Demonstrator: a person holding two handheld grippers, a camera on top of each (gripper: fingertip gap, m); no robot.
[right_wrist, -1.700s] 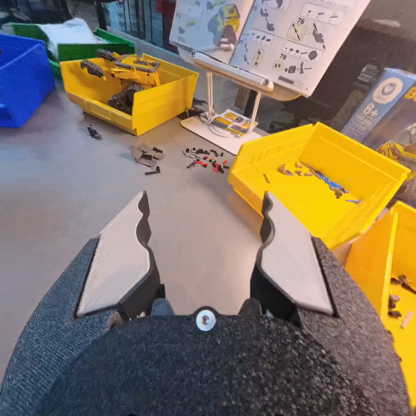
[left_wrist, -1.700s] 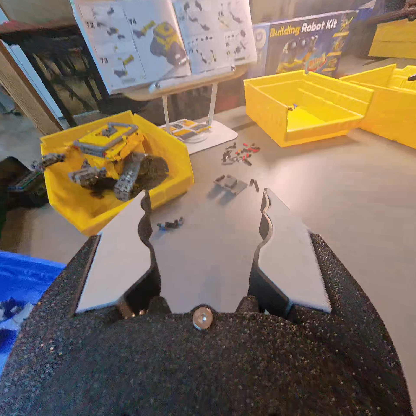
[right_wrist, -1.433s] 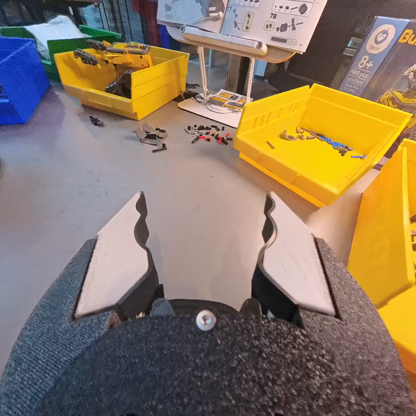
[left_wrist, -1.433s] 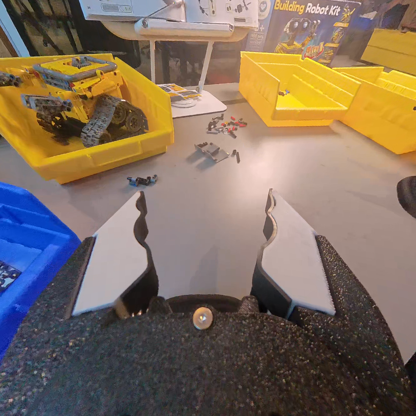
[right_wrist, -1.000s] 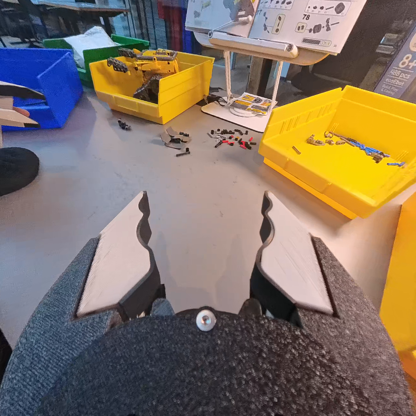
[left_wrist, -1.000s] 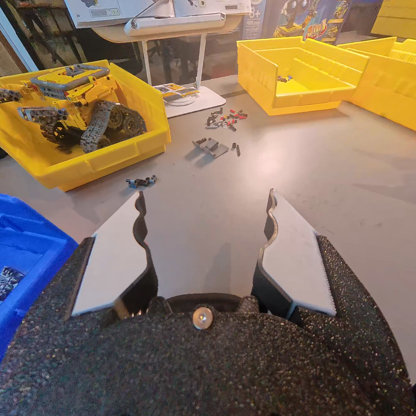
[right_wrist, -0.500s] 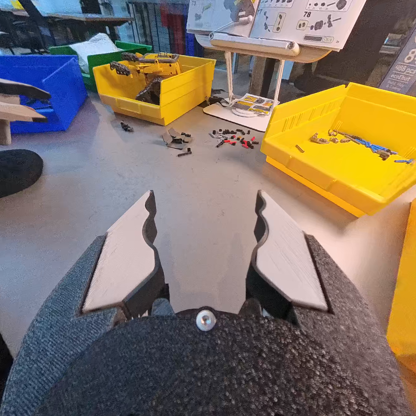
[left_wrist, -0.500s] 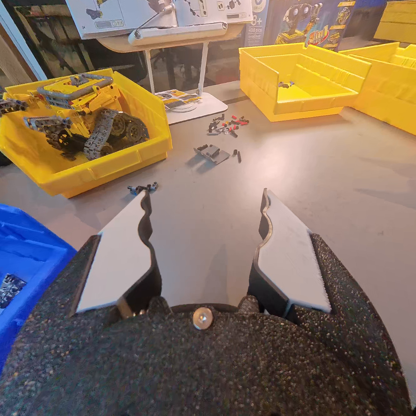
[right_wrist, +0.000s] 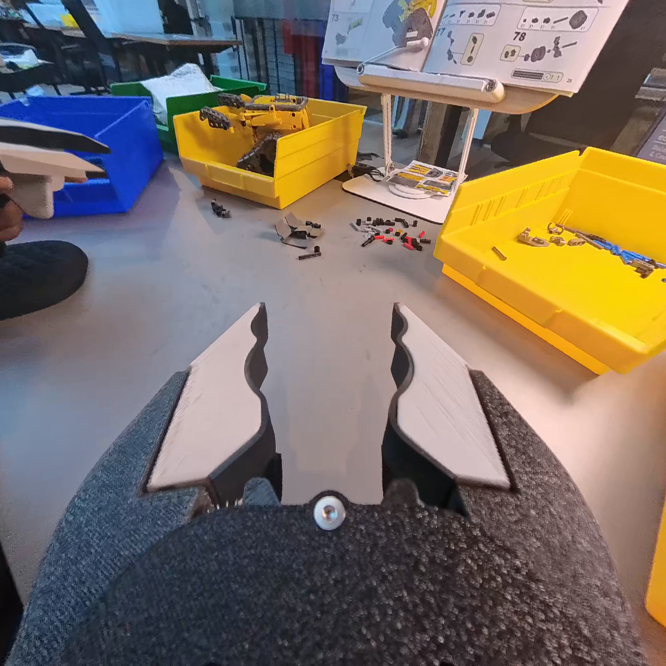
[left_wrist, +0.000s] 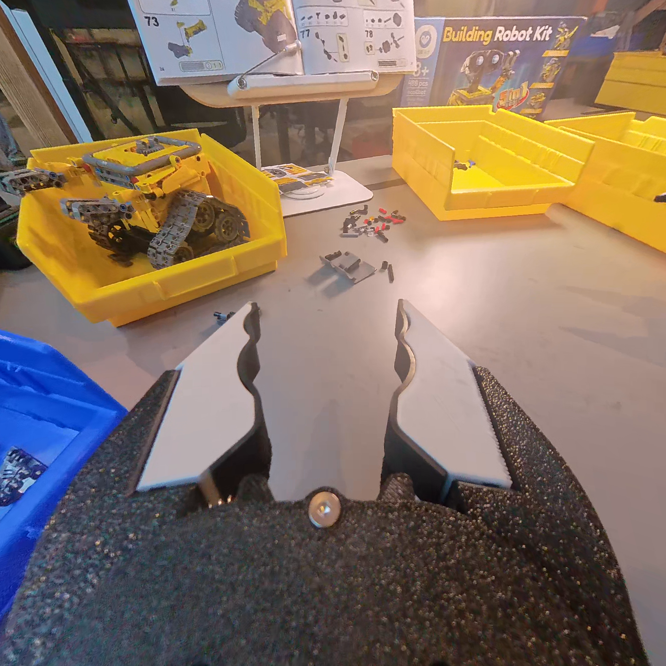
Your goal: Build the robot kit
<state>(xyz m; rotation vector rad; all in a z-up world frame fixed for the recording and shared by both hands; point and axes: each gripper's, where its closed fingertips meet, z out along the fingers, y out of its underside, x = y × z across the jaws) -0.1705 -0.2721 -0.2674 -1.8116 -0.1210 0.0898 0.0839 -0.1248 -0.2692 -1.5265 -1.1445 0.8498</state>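
My left gripper (left_wrist: 326,310) is open and empty above the grey table (left_wrist: 504,324). Nearest its left fingertip lies a small dark brick piece (left_wrist: 221,315). Ahead lie a flat grey part (left_wrist: 347,266) and a scatter of small black and red pins (left_wrist: 371,225). My right gripper (right_wrist: 328,310) is open and empty over bare table. The grey part (right_wrist: 297,230) and the pins (right_wrist: 391,234) lie ahead of it. The left gripper's fingers (right_wrist: 54,151) show at the left edge of the right wrist view.
A yellow bin (left_wrist: 187,284) at left holds a yellow tracked brick robot (left_wrist: 151,201). A blue bin (left_wrist: 47,414) sits front left. An instruction booklet on a white stand (left_wrist: 299,81) is behind. Yellow bins (left_wrist: 497,201) with small parts (right_wrist: 576,245) and a kit box (left_wrist: 493,61) stand right.
Both grippers' fingers have narrowed a little but stay open. Both views have risen slightly, showing more of the booklet stand. The left gripper has come into the right wrist view.
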